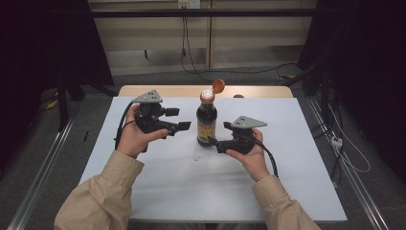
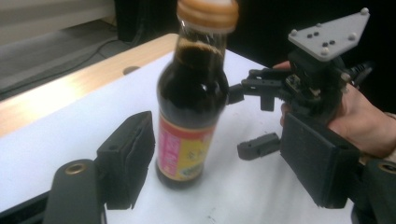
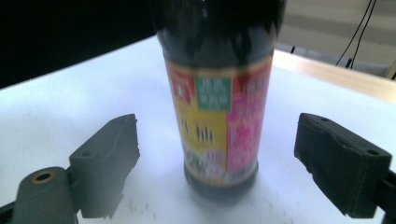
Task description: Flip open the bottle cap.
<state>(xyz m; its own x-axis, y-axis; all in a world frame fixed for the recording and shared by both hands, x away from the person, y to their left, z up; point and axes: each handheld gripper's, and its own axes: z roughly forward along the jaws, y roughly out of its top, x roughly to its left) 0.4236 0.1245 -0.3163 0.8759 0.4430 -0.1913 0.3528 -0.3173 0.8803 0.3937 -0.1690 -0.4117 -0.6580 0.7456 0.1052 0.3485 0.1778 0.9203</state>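
Bottle (image 1: 206,124) stands upright, cap flipped open, between both grippers' spread jaws, untouched.

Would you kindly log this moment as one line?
bottle: upright, cap flipped open | left gripper: open, clear of bottle | right gripper: open, beside bottle

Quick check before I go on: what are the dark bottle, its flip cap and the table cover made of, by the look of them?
Bottle: likely glass, maybe clear hard plastic; glossy, with sharp highlights over dark liquid, and a printed label.
Flip cap: orange-brown plastic, smooth, hinged open above the neck.
Table cover: matte white sheet, faintly scuffed; paper, vinyl or board, I cannot tell. A wooden edge shows behind it.
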